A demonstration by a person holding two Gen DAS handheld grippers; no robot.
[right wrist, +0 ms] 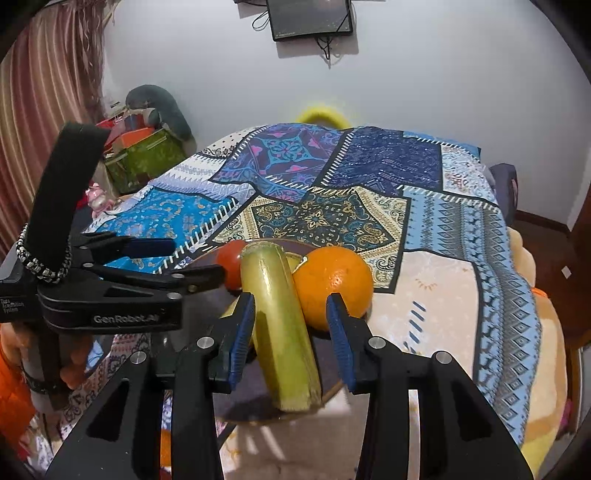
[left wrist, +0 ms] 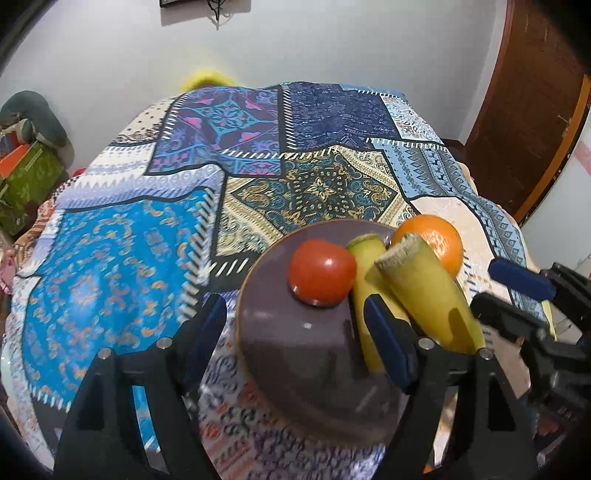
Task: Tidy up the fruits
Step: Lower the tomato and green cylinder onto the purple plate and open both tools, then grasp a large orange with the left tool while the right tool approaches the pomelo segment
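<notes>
A dark round plate [left wrist: 295, 369] [right wrist: 251, 398] on the patchwork cloth holds a red tomato [left wrist: 321, 271] [right wrist: 231, 264], an orange [left wrist: 436, 243] [right wrist: 332, 284] and two bananas. My left gripper [left wrist: 293, 301] [right wrist: 184, 260] stands open over the plate, with the tomato just past its tips and untouched. One banana [left wrist: 365, 288] lies beside its right finger. The other banana [left wrist: 424, 291] [right wrist: 280, 325] lies between the jaws of my right gripper [right wrist: 291, 328] [left wrist: 484, 284]. The left pad is against that banana, and a gap shows on the right side.
The patchwork cloth [left wrist: 147, 240] covers the whole surface and drops off at the right edge. A green box [left wrist: 26, 181] and clutter stand at the left, a wooden door [left wrist: 528, 110] at the right, and a screen [right wrist: 310, 18] hangs on the wall.
</notes>
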